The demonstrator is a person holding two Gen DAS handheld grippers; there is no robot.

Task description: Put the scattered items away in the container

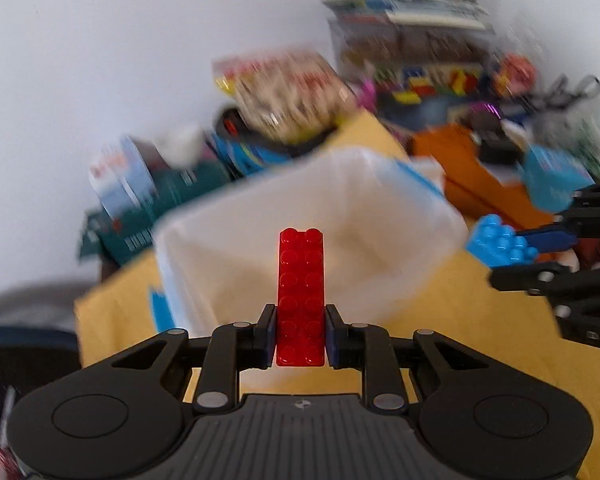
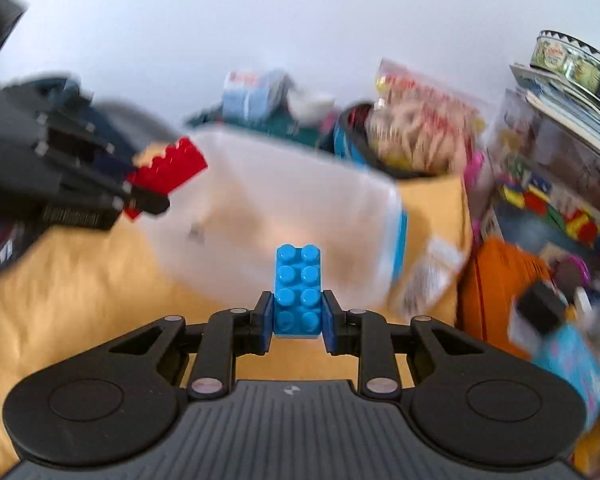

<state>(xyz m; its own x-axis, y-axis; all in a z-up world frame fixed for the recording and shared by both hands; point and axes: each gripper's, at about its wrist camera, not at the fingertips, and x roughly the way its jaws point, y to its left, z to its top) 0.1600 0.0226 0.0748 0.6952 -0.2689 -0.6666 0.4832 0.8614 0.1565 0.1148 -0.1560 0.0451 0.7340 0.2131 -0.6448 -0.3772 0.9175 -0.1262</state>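
Observation:
A long red brick (image 1: 301, 280) stands up between the pads of my left gripper (image 1: 300, 322), which is shut on it. A shorter blue brick (image 2: 298, 284) is clamped the same way in my right gripper (image 2: 297, 310). Just ahead of both sits the clear plastic container (image 1: 340, 216) with blue clips, blurred, on a yellow surface (image 1: 440, 320). In the left wrist view the right gripper (image 1: 536, 250) comes in from the right with the blue brick (image 1: 500, 242). In the right wrist view the left gripper (image 2: 140, 192) holds the red brick (image 2: 168, 170) over the container's (image 2: 300, 200) left edge.
Clutter rings the far side of the yellow surface: a snack bag (image 1: 288, 92), teal and blue boxes (image 1: 172, 184), an orange box (image 1: 472, 176), stacked books with a tin (image 2: 568, 84) and a bin of coloured bricks (image 2: 552, 208). A white wall is behind.

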